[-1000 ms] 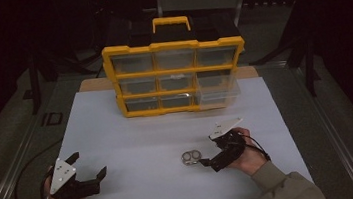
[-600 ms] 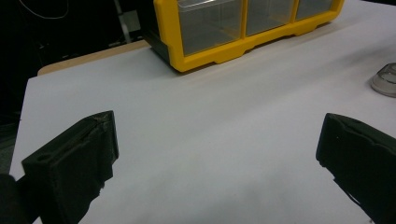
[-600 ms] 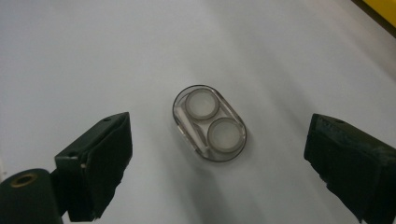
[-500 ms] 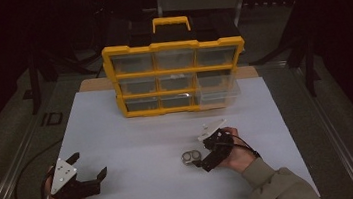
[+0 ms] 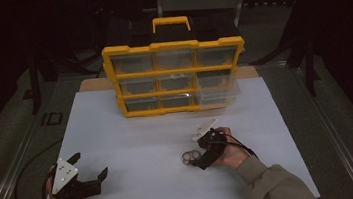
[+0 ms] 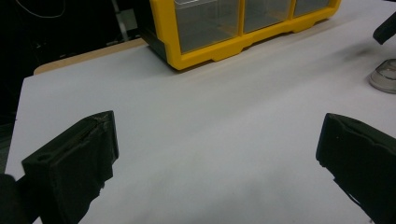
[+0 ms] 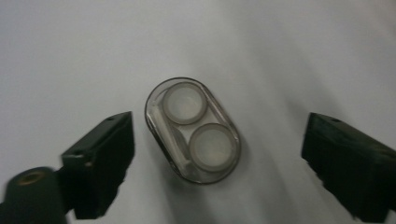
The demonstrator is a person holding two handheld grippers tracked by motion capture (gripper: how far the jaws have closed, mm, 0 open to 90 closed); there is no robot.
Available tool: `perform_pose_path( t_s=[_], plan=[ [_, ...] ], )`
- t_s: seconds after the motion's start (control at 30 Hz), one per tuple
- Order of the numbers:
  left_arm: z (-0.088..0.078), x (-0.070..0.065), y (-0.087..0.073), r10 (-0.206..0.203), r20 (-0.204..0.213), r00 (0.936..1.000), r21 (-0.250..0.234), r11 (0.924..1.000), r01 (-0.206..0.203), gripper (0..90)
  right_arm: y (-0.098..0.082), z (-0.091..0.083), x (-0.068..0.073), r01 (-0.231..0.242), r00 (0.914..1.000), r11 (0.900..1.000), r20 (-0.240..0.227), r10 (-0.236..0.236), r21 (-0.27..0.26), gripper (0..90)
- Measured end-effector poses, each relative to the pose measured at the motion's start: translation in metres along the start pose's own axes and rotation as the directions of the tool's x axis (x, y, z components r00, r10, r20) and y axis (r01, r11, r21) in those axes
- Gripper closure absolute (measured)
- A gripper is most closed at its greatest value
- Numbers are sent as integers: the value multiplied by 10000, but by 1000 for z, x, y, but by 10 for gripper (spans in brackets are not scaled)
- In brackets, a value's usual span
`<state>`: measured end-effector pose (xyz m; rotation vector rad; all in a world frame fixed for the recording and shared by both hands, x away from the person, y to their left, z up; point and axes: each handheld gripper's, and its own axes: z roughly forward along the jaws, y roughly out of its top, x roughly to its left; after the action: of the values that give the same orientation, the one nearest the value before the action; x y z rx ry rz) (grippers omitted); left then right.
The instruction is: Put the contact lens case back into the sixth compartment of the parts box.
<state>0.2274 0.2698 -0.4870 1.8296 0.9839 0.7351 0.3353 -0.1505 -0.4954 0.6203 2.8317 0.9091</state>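
Lens case (image 7: pixel 193 131), small, clear, oval, with two round pale caps side by side, flat on the white surface (image 5: pixel 143 133), well in front of the yellow drawer box (image 5: pixel 175 74) and toward its right end. From above, partly covered by the right gripper (image 5: pixel 197 158), so little beyond two pale rings to make out there; cut off at the frame edge in the left gripper view (image 6: pixel 385 77). Right gripper over the case, jaws wide on either side, not touching it, just been closing a little with the case between them. Left gripper (image 5: pixel 92 175) wide open over bare surface, well left of the case, nothing between its jaws. Drawer contents hard to tell through the dim clear fronts; room behind the box dark.
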Motion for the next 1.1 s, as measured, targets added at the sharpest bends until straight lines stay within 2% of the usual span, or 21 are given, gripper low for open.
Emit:
perform_pose_path(
  t_s=[0.1, 0.33, 0.47, 0.67, 0.77, 0.9, 1.1],
  plan=[
    [1, 0, 0, -22, 17, 10000, 24, 10000, 22, 0, 1, 4, 1, 139, 9998, 9999, -162, -137, 100, 145],
    [2, -2, -1, 68, 46, 10000, 87, 9999, -68, 0, 4, 14, 5, 583, 9973, 9981, -462, -574, 180, 326],
    [2, -2, -1, 100, 34, 9999, 104, 9999, -100, 0, 4, 19, 7, 785, 9953, 9962, -597, -762, 372, 373],
    [2, -2, -1, 122, 32, 9999, 146, 9998, -123, 0, 2, 16, 12, 931, 9949, 9919, -456, -895, 860, 421],
    [3, -3, -1, 148, 38, 9999, 153, 9998, -149, 0, 4, 14, 17, 955, 9952, 9887, -327, -923, 1154, 486],
    [2, -3, -1, 150, 24, 9999, 155, 9998, -151, 0, 6, 14, 21, 1137, 9935, 9848, -119, -1132, 1310, 491],
    [2, -2, -1, 128, 13, 9999, 159, 9998, -128, 0, 5, 10, 22, 929, 9957, 9861, -172, -914, 1380, 491]
  ],
)
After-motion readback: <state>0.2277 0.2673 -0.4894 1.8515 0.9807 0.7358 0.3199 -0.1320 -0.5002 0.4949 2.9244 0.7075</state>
